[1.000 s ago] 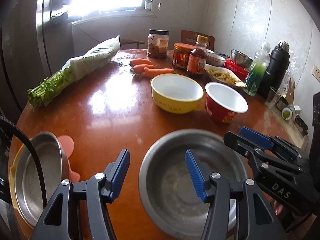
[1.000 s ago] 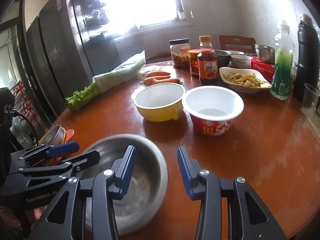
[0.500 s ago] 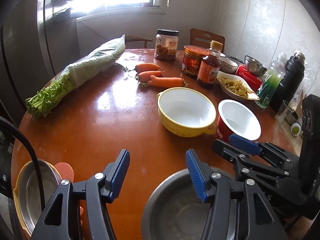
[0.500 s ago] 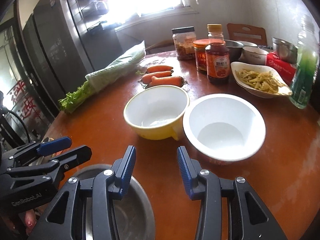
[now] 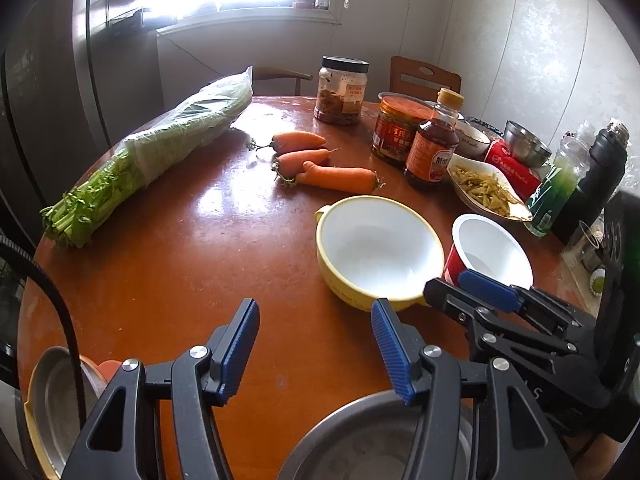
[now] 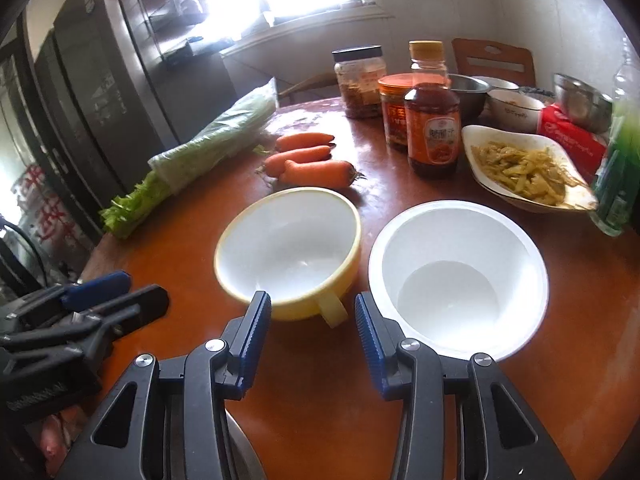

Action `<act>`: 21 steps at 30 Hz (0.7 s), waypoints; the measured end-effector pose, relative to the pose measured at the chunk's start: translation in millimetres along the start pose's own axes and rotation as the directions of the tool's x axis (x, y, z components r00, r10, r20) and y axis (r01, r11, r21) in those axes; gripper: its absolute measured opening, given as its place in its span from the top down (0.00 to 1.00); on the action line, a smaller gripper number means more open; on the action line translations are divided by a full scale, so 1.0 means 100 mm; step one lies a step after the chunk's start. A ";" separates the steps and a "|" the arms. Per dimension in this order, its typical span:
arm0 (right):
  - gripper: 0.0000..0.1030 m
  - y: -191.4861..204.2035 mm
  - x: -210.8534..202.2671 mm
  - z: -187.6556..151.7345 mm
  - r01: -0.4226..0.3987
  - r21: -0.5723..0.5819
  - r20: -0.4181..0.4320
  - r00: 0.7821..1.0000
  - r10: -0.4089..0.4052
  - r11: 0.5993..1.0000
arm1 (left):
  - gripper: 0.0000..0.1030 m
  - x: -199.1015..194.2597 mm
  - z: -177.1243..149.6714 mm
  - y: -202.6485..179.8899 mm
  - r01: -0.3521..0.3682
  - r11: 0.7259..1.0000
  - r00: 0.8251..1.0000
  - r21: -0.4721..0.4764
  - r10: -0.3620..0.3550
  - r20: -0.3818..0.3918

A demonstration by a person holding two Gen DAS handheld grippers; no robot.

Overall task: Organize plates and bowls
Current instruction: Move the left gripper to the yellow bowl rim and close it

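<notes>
Right gripper [image 6: 308, 334], jaws parted and empty, nears the yellow bowl [image 6: 288, 252]; left gripper [image 5: 316, 352] is likewise released. The white bowl [image 6: 458, 280] at three o'clock touches it, so a skewed approach could knock both.

**Little legible text on the table**

Chinese characters are printed on the orange label of the sauce bottle [image 6: 433, 136], but they are too blurred to be read. A printed label is also carried by the red-lidded jar [image 6: 395, 114] and the red box [image 6: 572, 138], unreadable in both. Part of a moulded word is seen on the left gripper [image 6: 100, 300], too dim to be made out.
</notes>
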State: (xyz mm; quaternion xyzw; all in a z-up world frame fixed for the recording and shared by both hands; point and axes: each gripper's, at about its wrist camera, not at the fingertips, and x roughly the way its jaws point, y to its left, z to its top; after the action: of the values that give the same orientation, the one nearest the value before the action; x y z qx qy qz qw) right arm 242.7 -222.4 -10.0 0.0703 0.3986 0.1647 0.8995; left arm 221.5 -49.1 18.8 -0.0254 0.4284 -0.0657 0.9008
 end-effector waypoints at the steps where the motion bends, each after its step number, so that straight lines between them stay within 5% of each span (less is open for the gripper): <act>1: 0.56 0.02 0.01 0.02 0.007 -0.010 -0.003 1.000 -0.007 1.000 | 0.44 0.04 0.01 0.00 -0.003 1.000 1.000 -0.001 0.003 -0.009; 10: 0.54 0.15 0.19 0.19 0.058 -0.080 -0.023 0.998 -0.060 0.995 | 0.44 0.25 0.02 0.12 -0.030 0.999 0.999 -0.044 0.028 -0.041; 15: 0.43 0.17 0.15 0.11 0.136 -0.068 -0.021 0.990 -0.138 0.988 | 0.44 0.26 0.01 0.15 -0.026 0.999 0.999 -0.046 0.024 -0.043; 21: 0.43 0.09 0.27 0.10 0.047 -0.026 -0.073 0.996 -0.049 0.999 | 0.44 0.23 0.01 0.19 -0.021 0.998 0.999 -0.059 0.018 -0.041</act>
State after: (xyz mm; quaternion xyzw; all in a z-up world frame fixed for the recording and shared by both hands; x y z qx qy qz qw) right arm 264.9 -204.1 -20.0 0.0439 0.4308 0.1504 0.8887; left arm 238.8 -33.5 0.0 -0.0467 0.4486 -0.0446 0.8914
